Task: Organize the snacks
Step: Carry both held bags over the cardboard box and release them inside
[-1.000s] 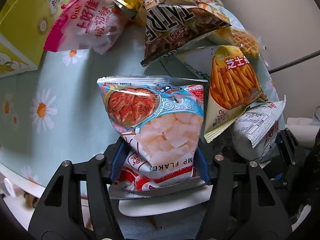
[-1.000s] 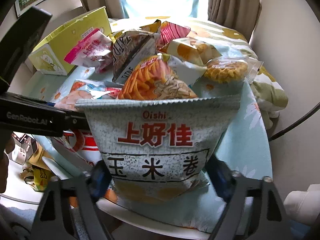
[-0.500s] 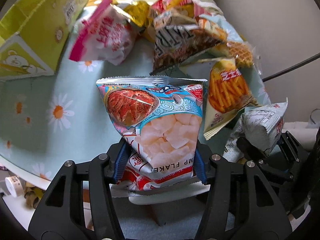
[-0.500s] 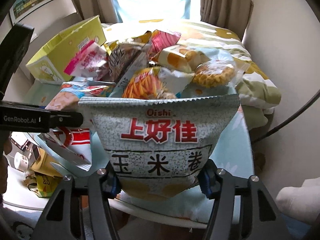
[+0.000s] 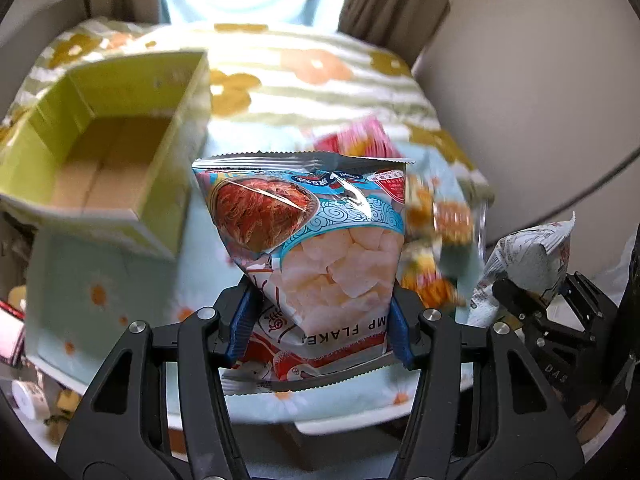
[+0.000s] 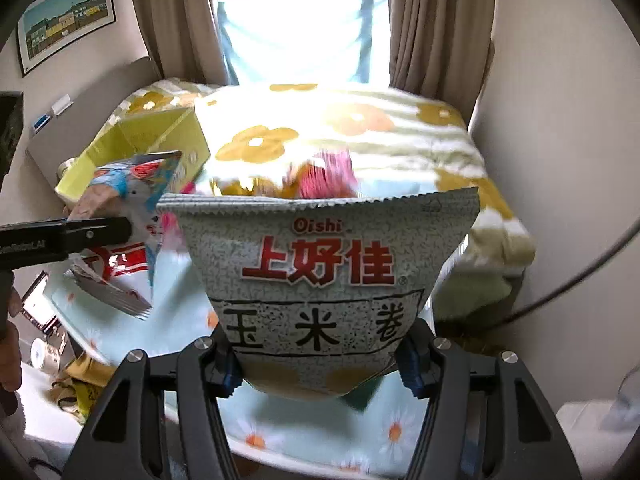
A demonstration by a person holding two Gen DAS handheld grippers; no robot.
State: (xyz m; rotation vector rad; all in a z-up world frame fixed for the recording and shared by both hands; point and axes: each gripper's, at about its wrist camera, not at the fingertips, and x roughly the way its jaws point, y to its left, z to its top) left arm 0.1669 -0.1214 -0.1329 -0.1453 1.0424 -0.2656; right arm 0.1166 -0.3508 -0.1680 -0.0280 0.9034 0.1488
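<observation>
My left gripper (image 5: 320, 330) is shut on a shrimp flakes bag (image 5: 316, 240), held up above the table with its blue pads pressing both sides. My right gripper (image 6: 318, 364) is shut on a grey speckled Oishi corn roll bag (image 6: 320, 276), also lifted off the table. In the left wrist view the corn roll bag (image 5: 532, 256) and the right gripper show at the right edge. In the right wrist view the shrimp flakes bag (image 6: 132, 208) hangs at the left in the left gripper. An open yellow-green box (image 5: 108, 156) stands at the table's left, its cardboard floor bare.
A blurred pile of snack bags (image 5: 436, 216) lies on the daisy-print tablecloth (image 5: 100, 292) right of the box. Behind the table is a bed with a flowered blanket (image 6: 360, 128), then curtains and a window. A wall closes in on the right.
Both grippers have risen with their bags, and the views have tilted up. The box's inside and the bed now show; the snack pile has dropped lower and is largely hidden behind the bags.
</observation>
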